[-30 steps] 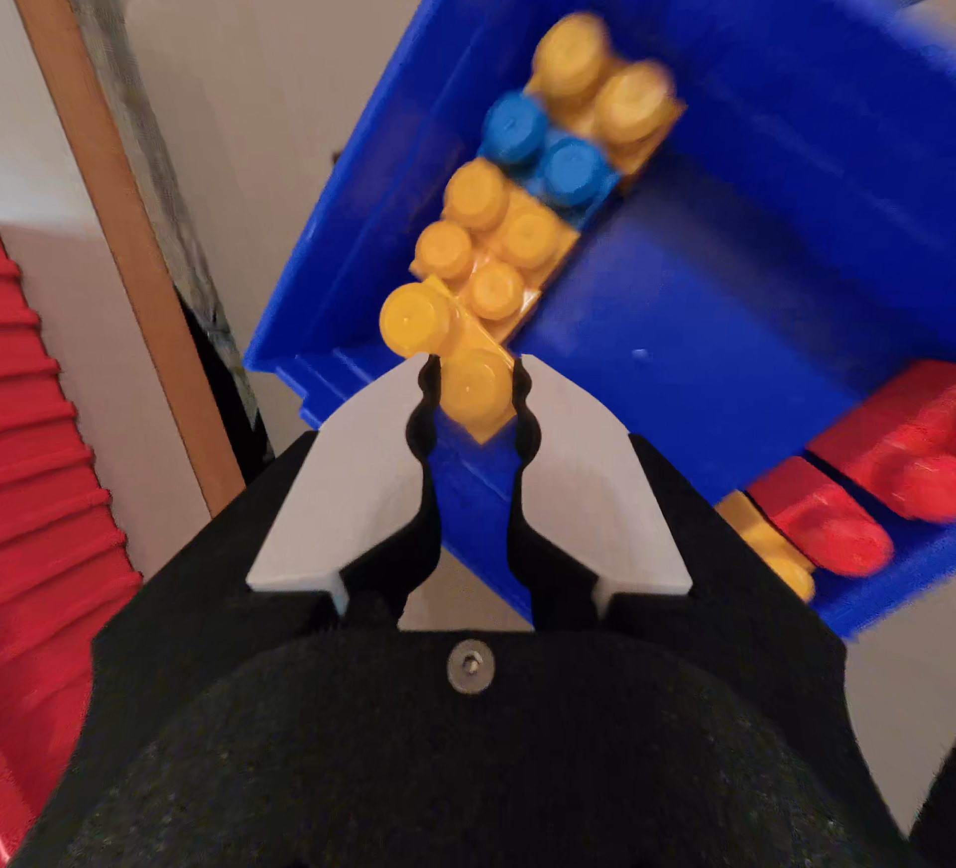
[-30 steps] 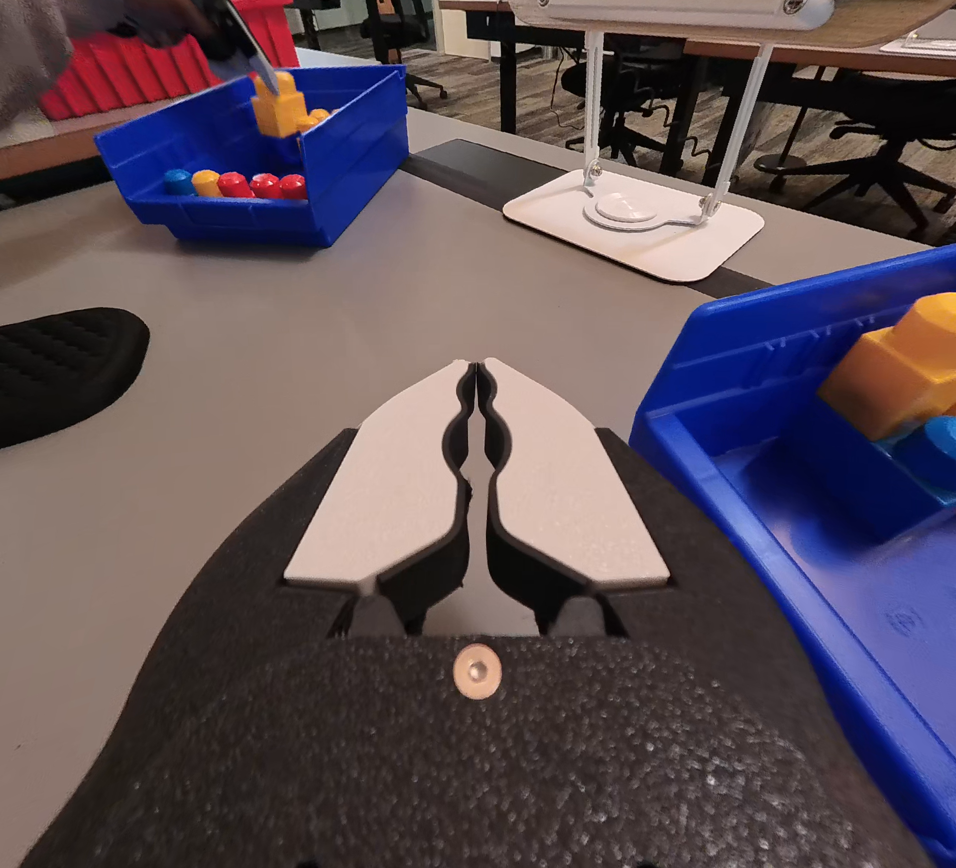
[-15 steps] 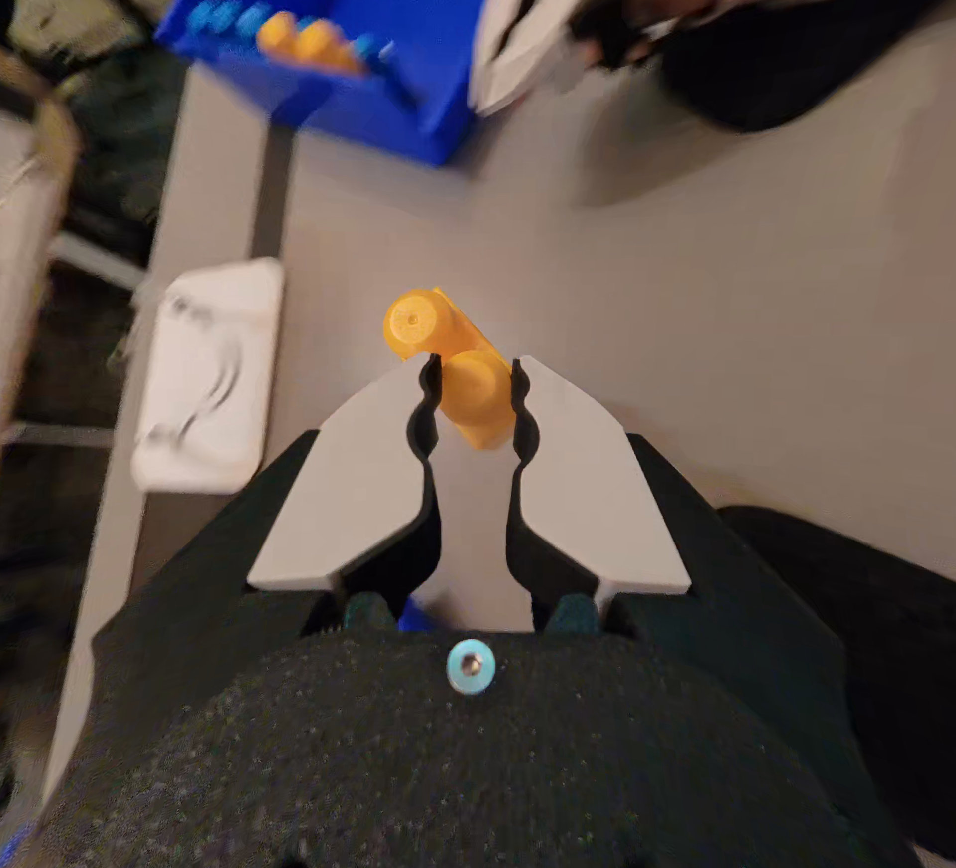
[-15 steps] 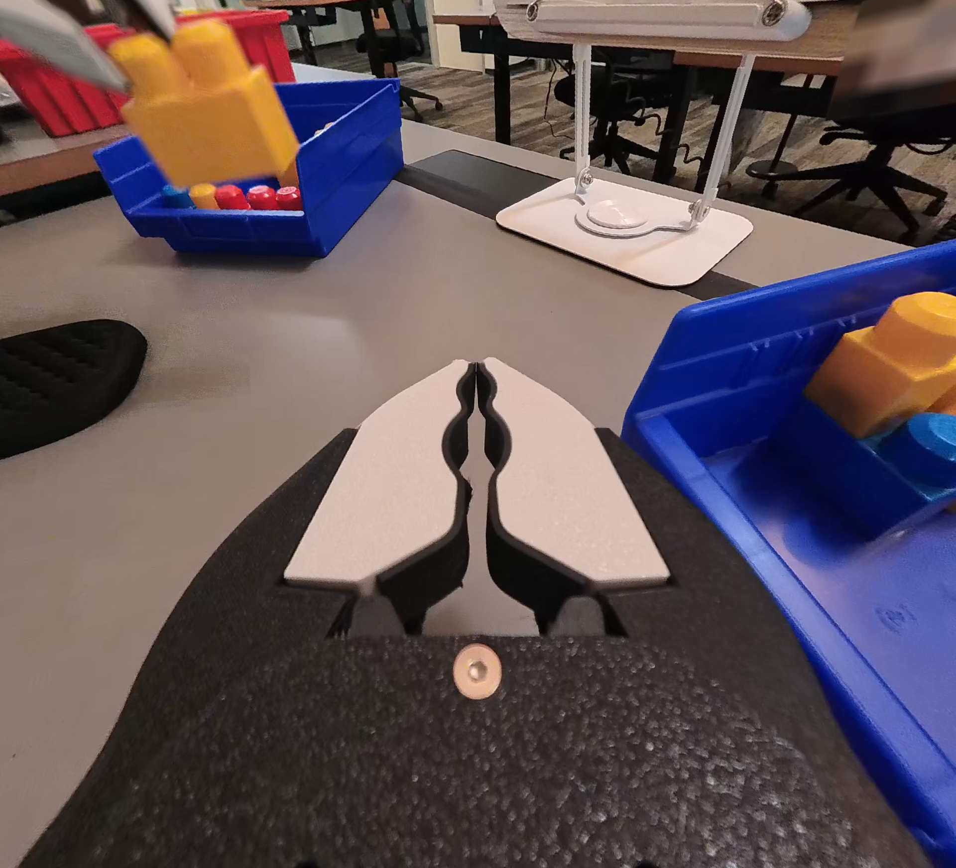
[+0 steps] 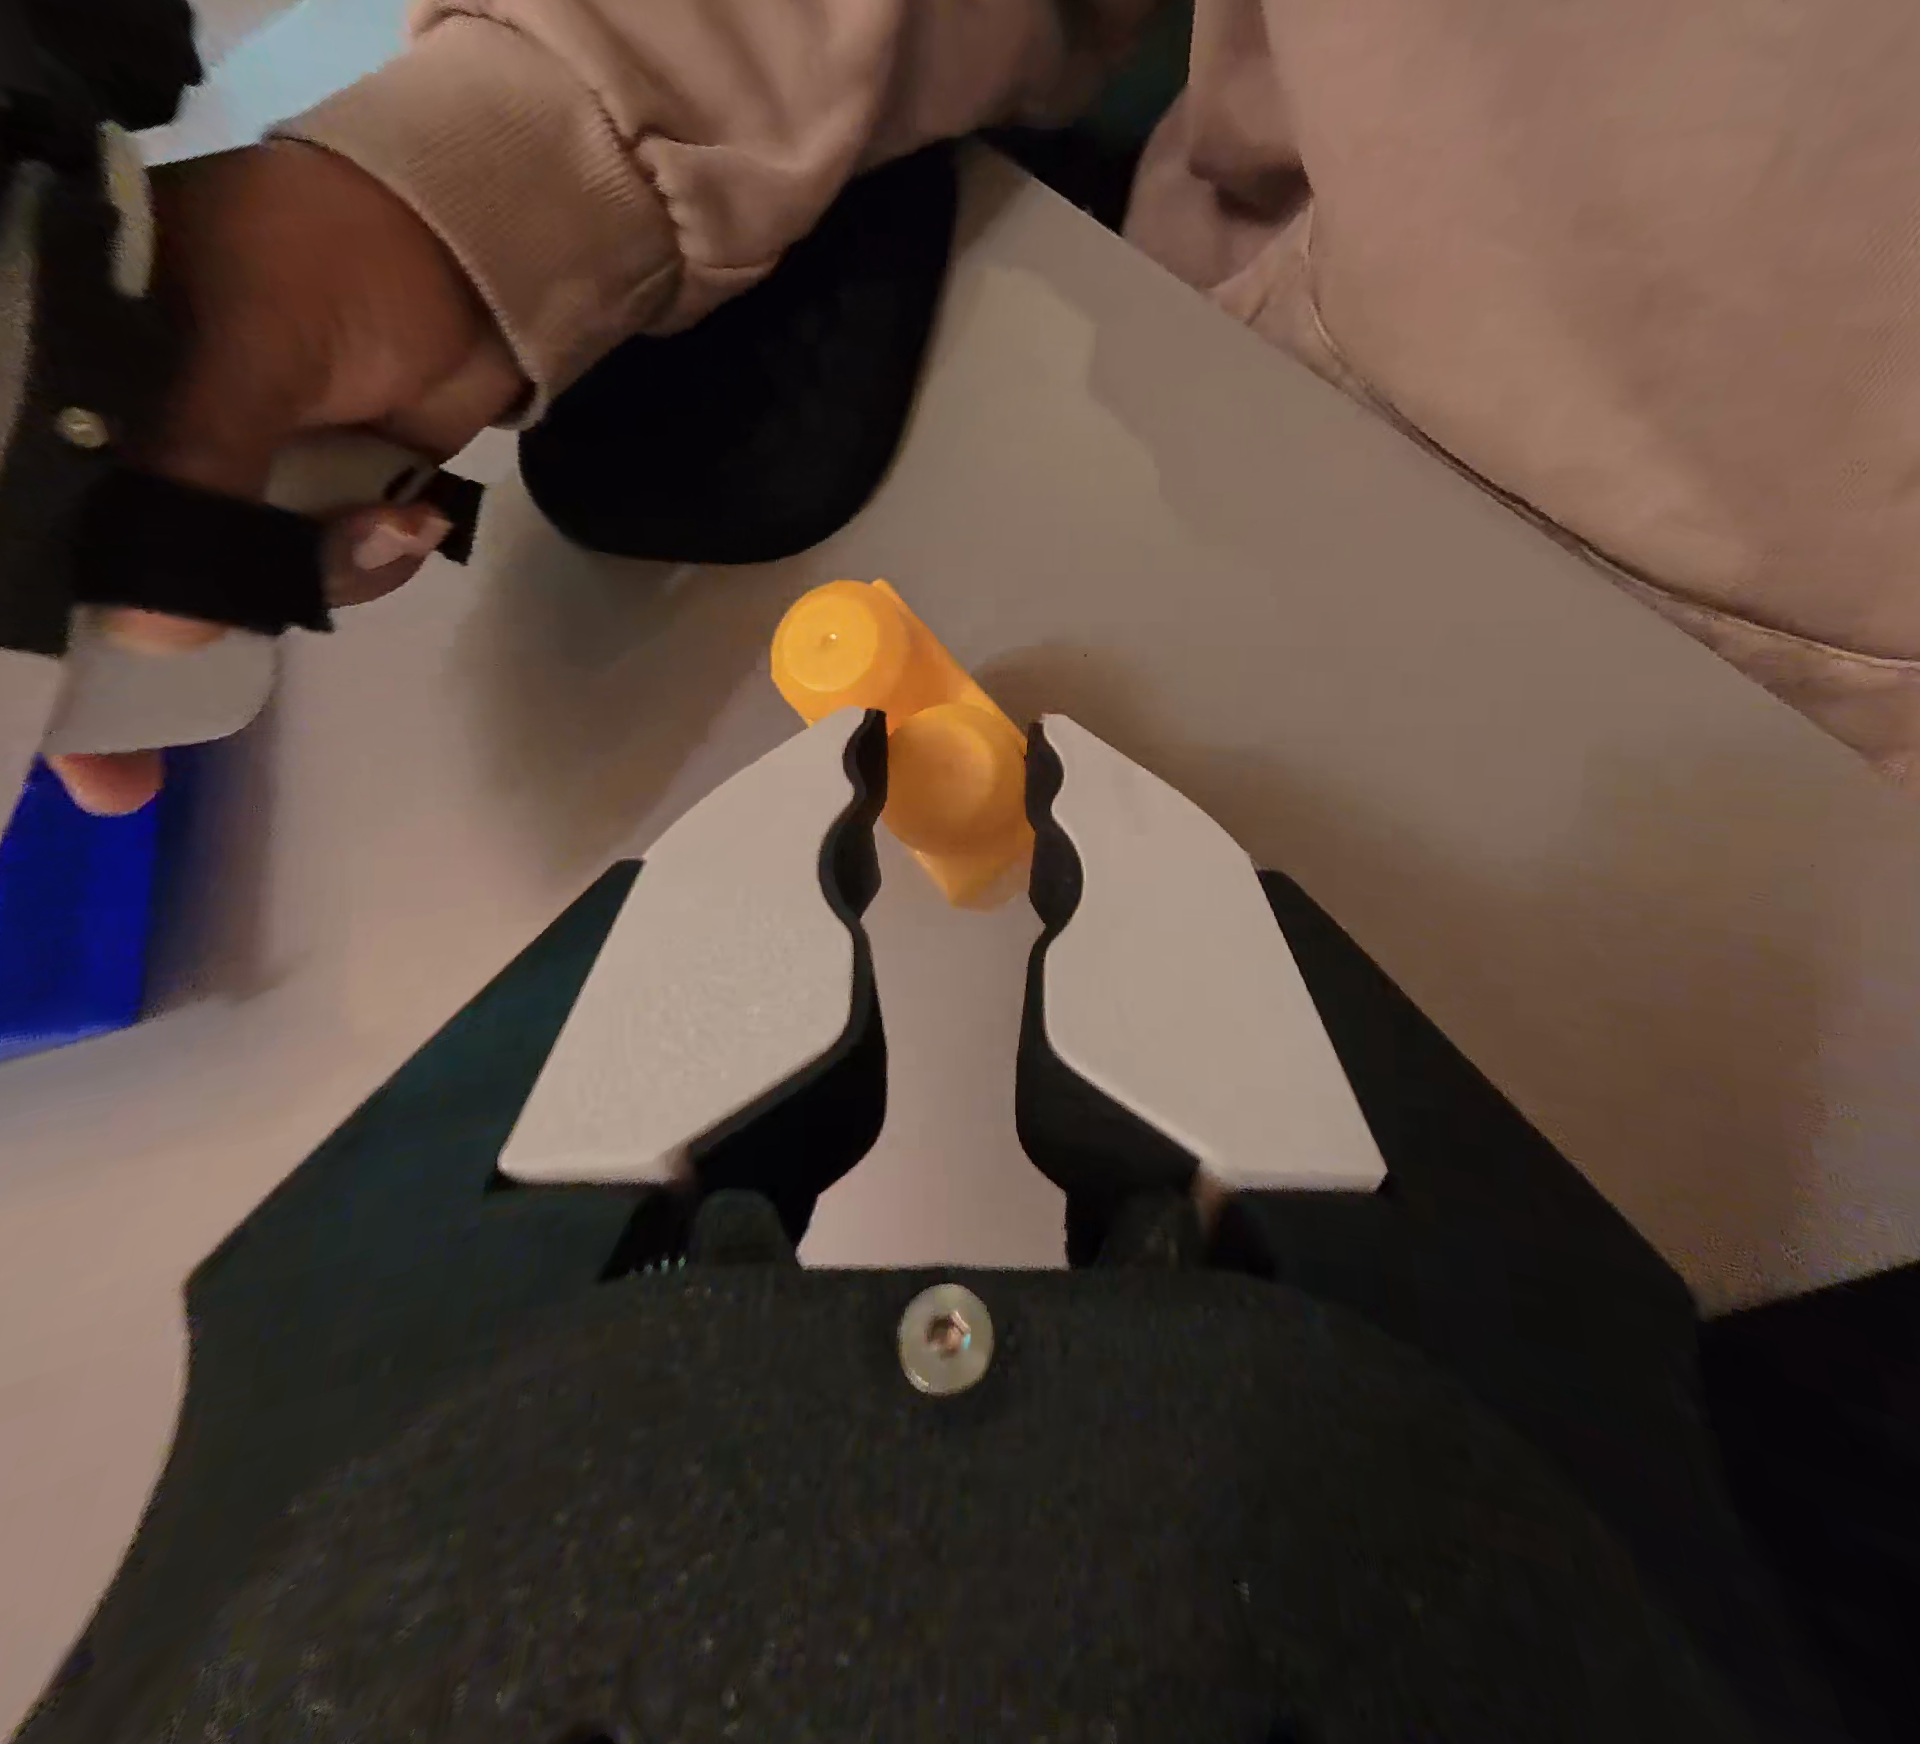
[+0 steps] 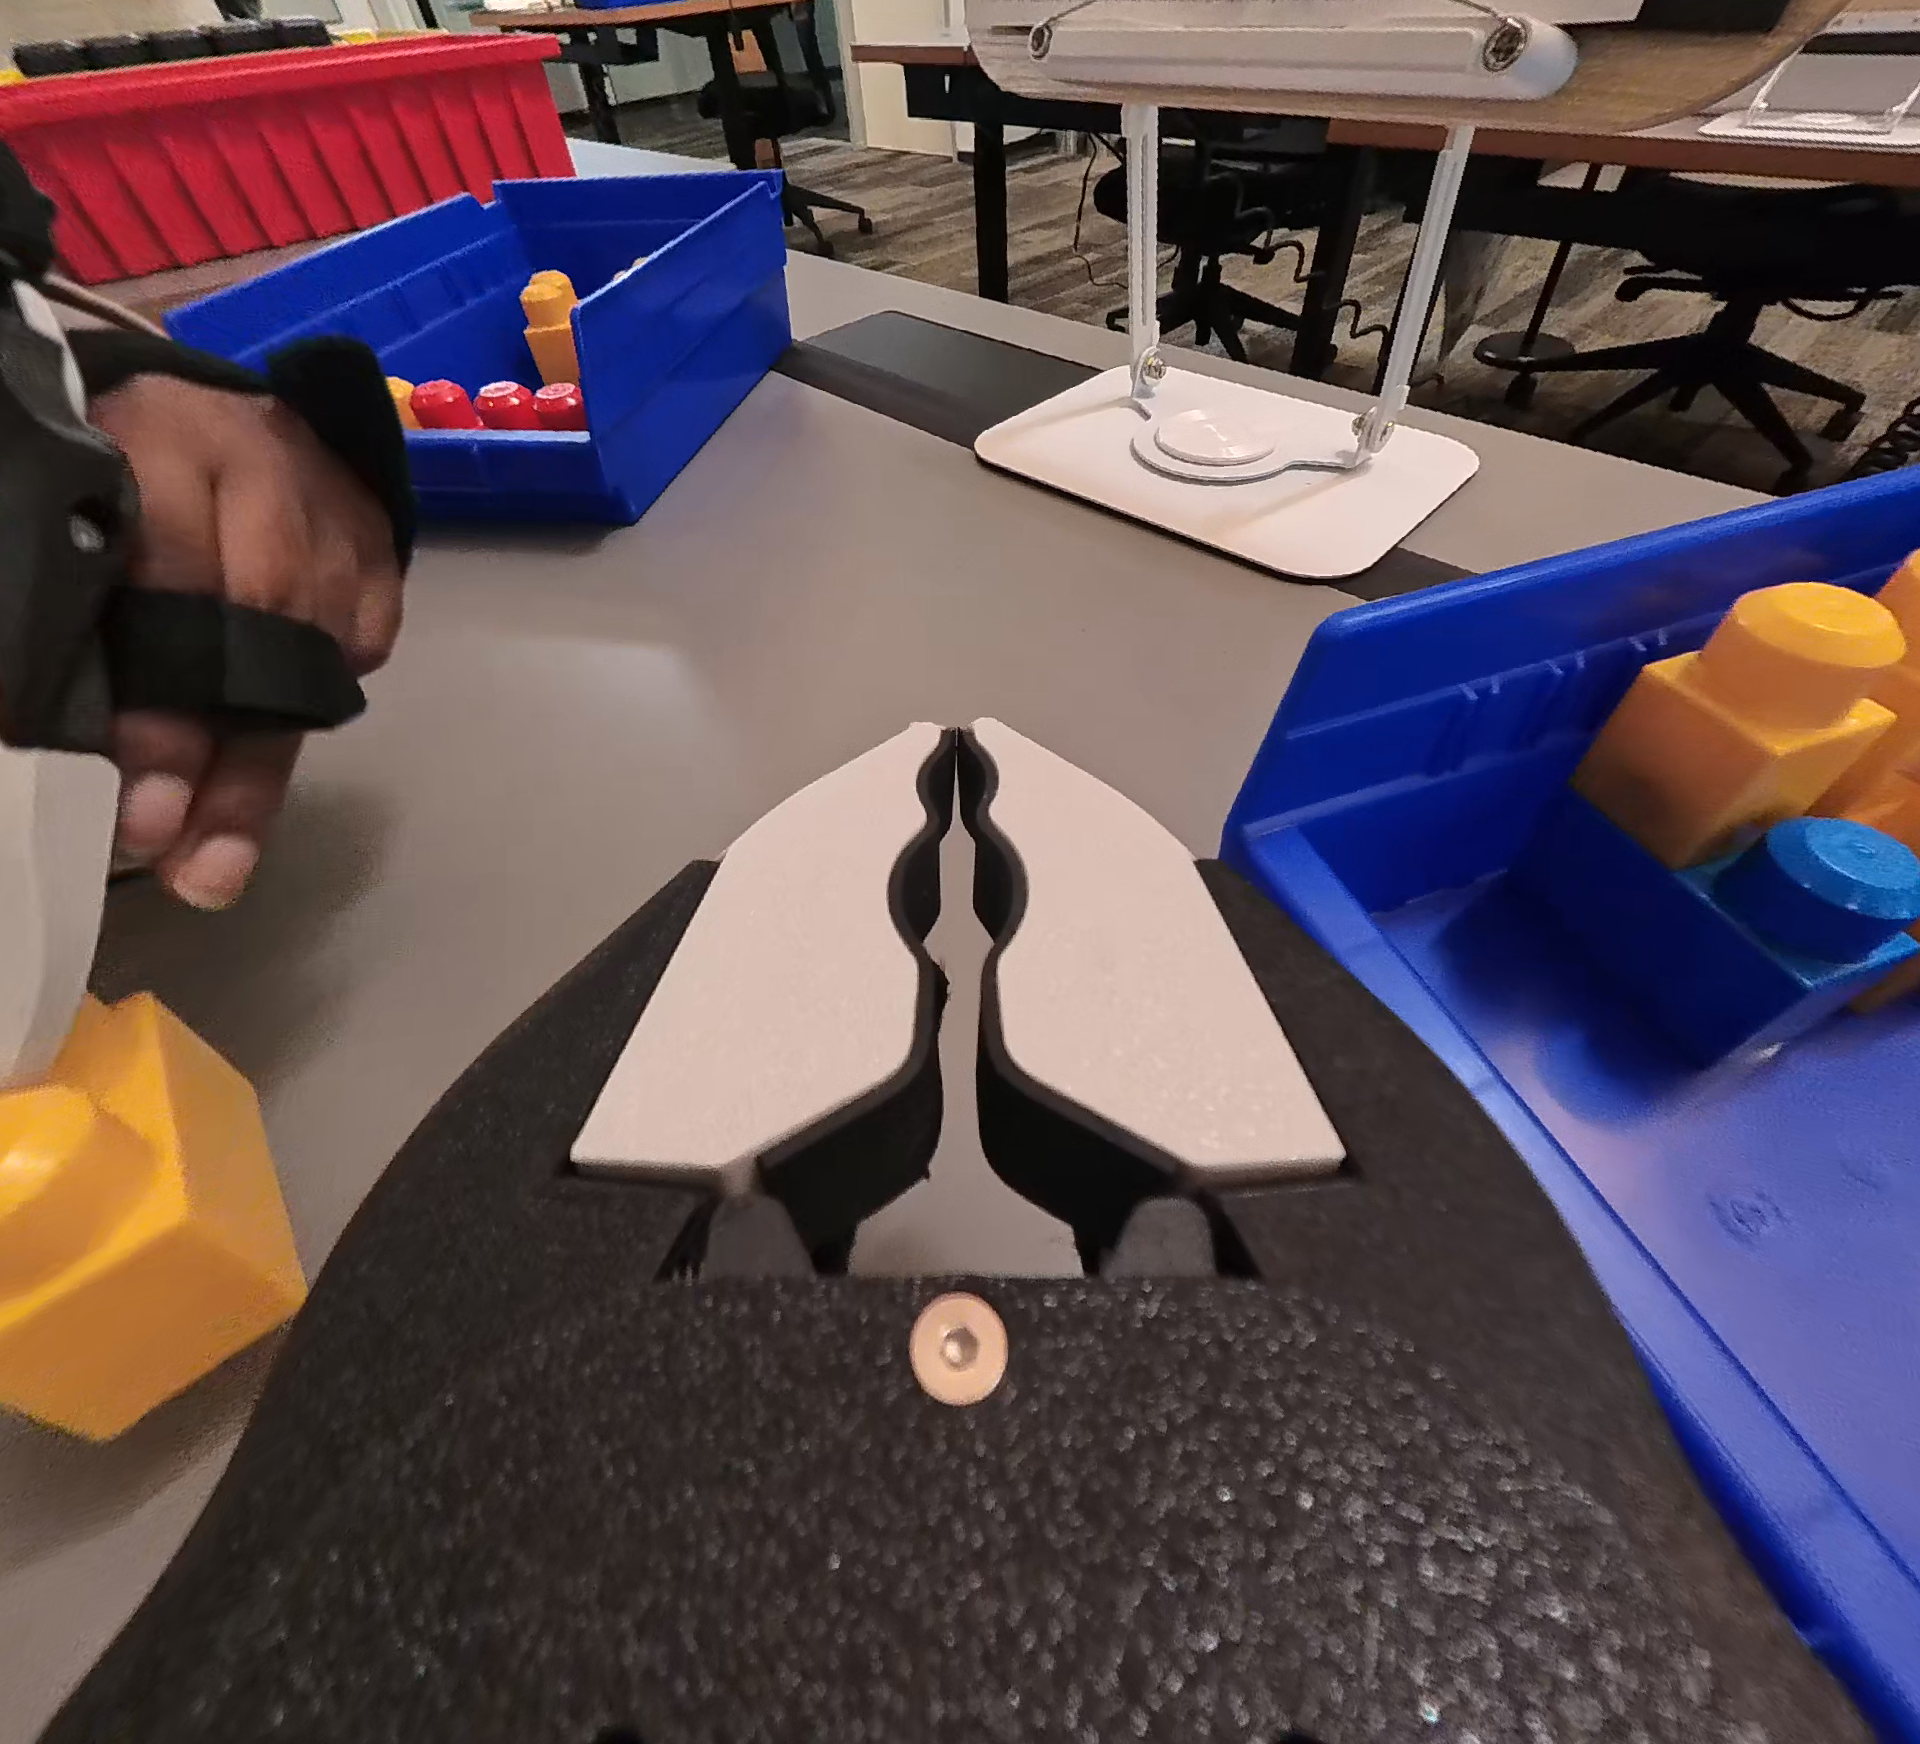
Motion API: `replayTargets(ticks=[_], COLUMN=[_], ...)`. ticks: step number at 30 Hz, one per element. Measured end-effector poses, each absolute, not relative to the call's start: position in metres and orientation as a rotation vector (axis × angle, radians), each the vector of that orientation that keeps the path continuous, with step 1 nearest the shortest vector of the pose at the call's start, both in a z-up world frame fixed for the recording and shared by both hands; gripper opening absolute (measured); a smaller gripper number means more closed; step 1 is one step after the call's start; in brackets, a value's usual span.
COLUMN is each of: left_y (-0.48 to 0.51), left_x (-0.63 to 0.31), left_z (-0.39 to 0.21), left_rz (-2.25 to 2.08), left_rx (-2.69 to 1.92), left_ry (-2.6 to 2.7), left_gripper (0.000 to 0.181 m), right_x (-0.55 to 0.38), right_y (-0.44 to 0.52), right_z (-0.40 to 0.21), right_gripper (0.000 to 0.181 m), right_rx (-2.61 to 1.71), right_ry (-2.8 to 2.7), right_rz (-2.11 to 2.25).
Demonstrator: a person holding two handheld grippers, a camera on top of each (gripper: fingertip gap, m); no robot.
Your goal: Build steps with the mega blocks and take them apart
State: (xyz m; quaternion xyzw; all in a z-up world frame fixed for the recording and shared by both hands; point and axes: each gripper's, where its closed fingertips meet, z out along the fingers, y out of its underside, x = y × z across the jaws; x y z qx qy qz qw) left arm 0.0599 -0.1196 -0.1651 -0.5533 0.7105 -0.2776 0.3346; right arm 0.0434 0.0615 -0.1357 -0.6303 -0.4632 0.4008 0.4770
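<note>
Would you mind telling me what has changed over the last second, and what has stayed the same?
The left gripper has carried the yellow two-stud block out of the far blue bin, across the grey table, to a spot beside the right gripper. Its grip on the block is unchanged. The right gripper stayed shut and empty next to the near blue bin.

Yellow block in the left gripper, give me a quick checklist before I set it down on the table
1. Left gripper shut on the yellow block: ok.
2. Grip placement: only one stud is pinched, the other sticks out past the fingertips: not ok.
3. Grey table under the block bare: ok.
4. Block touching the table: cannot tell.
5. Right gripper shut, empty and free to help: ok.
6. Blocks waiting in the near blue bin: ok.
</note>
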Motion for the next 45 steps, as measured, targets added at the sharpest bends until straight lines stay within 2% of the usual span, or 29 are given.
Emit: replayTargets(ticks=[11, 14, 18, 21, 24, 29, 31, 35, 45], left_y=[-0.122, -0.119, -0.101, -0.077, -0.056, -0.068, -0.085, -0.115, -0.167], left_x=[0.073, 0.071, 0.049, -0.006, -0.097, -0.258, -0.293, -0.327, -0.359], left_z=[-0.184, -0.171, -0.132, -0.09, -0.057, -0.069, -0.081, -0.114, -0.169], left_rz=[-0.732, -0.734, -0.644, -0.532, -0.327, 0.039, 0.1, 0.154, 0.309], left_rx=[-1.415, -1.43, -1.493, -1.601, -1.742, -2.144, -2.276, -2.559, -3.062], left_ry=[1.879, 1.806, 1.575, 1.259, 0.862, 0.301, 0.211, 0.219, 0.679], left_gripper=[0.025, 0.03, 0.026, 0.02, 0.001, 0.0, 0.004, 0.033, 0.046], right_x=[0.042, 0.042, 0.043, 0.043, 0.043, 0.04, 0.039, 0.039, 0.039], right_y=[0.06, 0.059, 0.06, 0.059, 0.058, 0.055, 0.054, 0.054, 0.053], right_z=[-0.138, -0.138, -0.137, -0.137, -0.137, -0.141, -0.142, -0.142, -0.146], right_gripper=[0.0, 0.0, 0.0, 0.0, 0.0, 0.0, 0.0, 0.0, 0.0], right_rx=[-1.539, -1.538, -1.536, -1.535, -1.534, -1.544, -1.545, -1.548, -1.558], right_ry=[-1.148, -1.154, -1.149, -1.149, -1.153, -1.173, -1.18, -1.178, -1.194], right_rz=[0.981, 0.98, 0.983, 0.985, 0.989, 0.996, 0.996, 0.998, 0.999])
